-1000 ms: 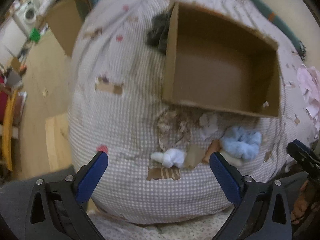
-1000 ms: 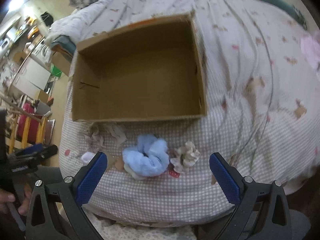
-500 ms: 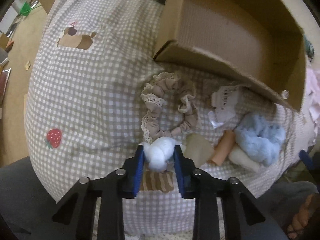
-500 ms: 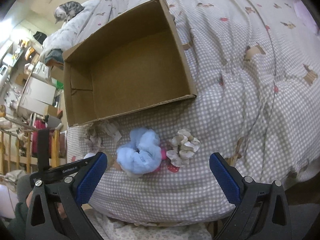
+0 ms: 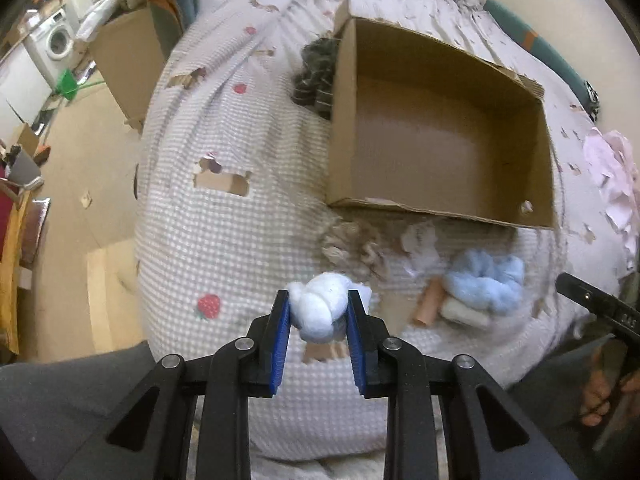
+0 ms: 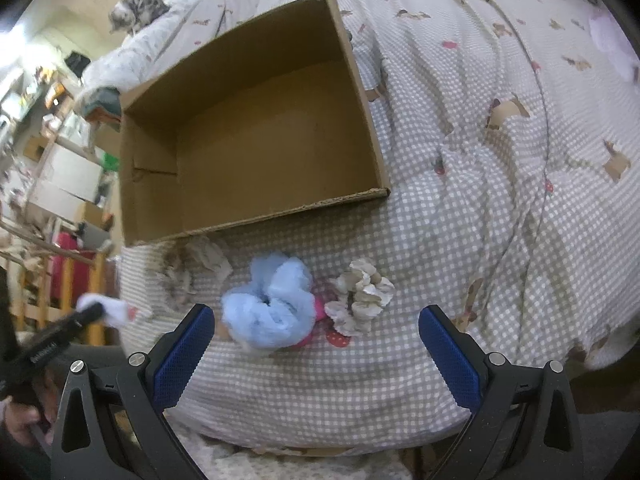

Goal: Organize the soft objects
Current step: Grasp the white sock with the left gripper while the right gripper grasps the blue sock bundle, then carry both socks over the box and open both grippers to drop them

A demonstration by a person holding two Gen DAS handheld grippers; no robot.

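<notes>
Fluffy-white scrunchie, knotted, between jaws.

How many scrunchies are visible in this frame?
4: white scrunchie in the left gripper; beige one by the box; blue one and cream one ahead of the right gripper. More may be hidden.

cardboard box: 1 | blue scrunchie: 1 | white scrunchie: 1 | cream scrunchie: 1 | beige lace scrunchie: 1 | hand-held gripper: 2 | cat: 1
</notes>
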